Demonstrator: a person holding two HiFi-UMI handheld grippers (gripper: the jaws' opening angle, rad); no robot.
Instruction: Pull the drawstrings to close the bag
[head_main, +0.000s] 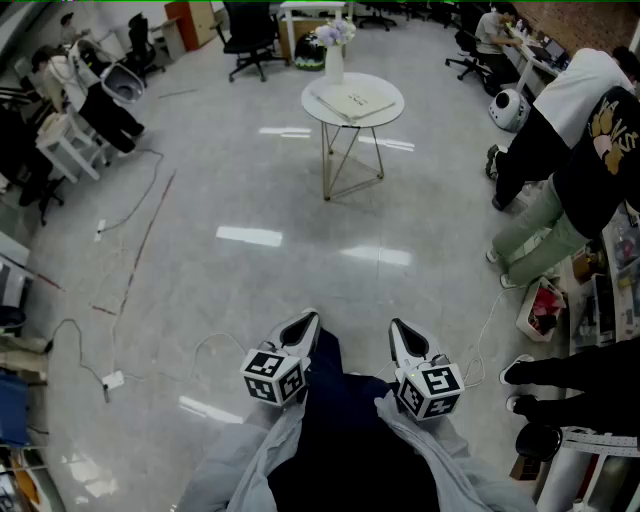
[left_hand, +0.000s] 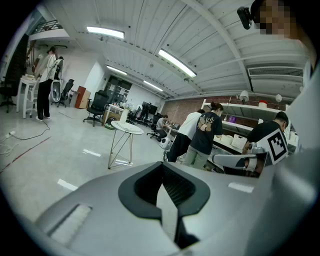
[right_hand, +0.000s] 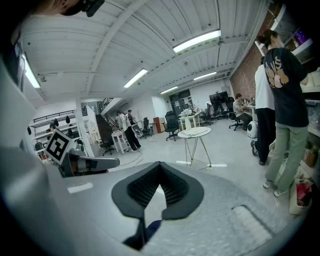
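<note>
Left tongs (head_main: 303, 325) and right tongs (head_main: 398, 332) are both pressed together on nothing. No bag or drawstrings in any view; maybe it's that flat thing on the far round tabletop (head_main: 352, 100)? Loose floor cables (head_main: 143, 240) could trip someone walking over.

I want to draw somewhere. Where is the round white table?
In the head view the round white metal-legged table stands top centre on the shiny grey floor, a white vase on its far edge.
</note>
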